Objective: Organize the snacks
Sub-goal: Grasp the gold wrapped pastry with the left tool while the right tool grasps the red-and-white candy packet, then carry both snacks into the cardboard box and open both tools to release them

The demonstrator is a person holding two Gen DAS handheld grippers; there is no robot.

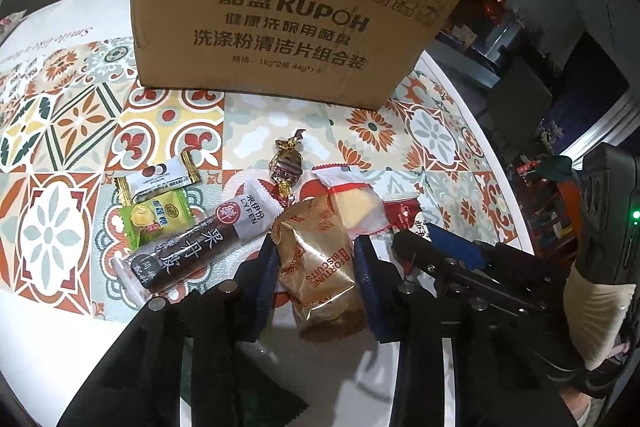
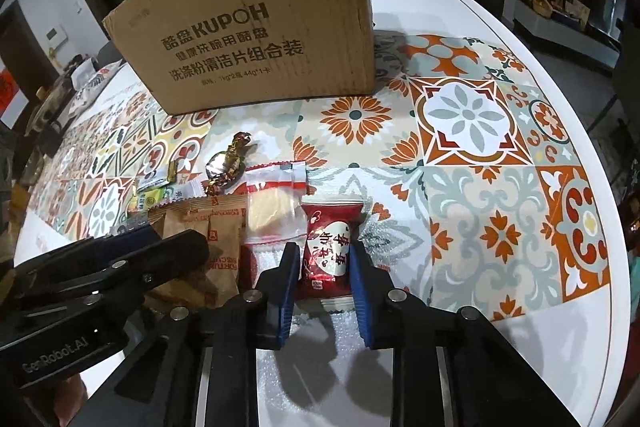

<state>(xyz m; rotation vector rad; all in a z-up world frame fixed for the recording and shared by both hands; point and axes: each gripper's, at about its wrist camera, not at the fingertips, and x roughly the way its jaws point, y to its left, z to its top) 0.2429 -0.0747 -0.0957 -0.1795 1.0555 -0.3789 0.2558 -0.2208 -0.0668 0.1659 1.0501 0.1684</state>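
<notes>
My left gripper (image 1: 318, 259) is shut on a gold Fortune Biscuits packet (image 1: 320, 267), its blue pads pressing both sides. My right gripper (image 2: 325, 261) is shut on a red and white snack packet (image 2: 328, 247). Both packets rest on or just above the patterned tablecloth (image 2: 480, 155). The right gripper also shows in the left wrist view (image 1: 440, 251), right beside the left one. A clear packet with a yellow cake (image 1: 354, 203) lies between the two held packets. The cardboard box (image 1: 280, 19) stands behind the snacks; it also shows in the right wrist view (image 2: 260, 39).
A dark Lyfen bar (image 1: 200, 247), a green packet (image 1: 160, 217), a white candy with gold ends (image 1: 164, 177) and a foil-wrapped chocolate (image 1: 286, 163) lie left of the gold packet. The round table's edge (image 2: 612, 187) curves at the right.
</notes>
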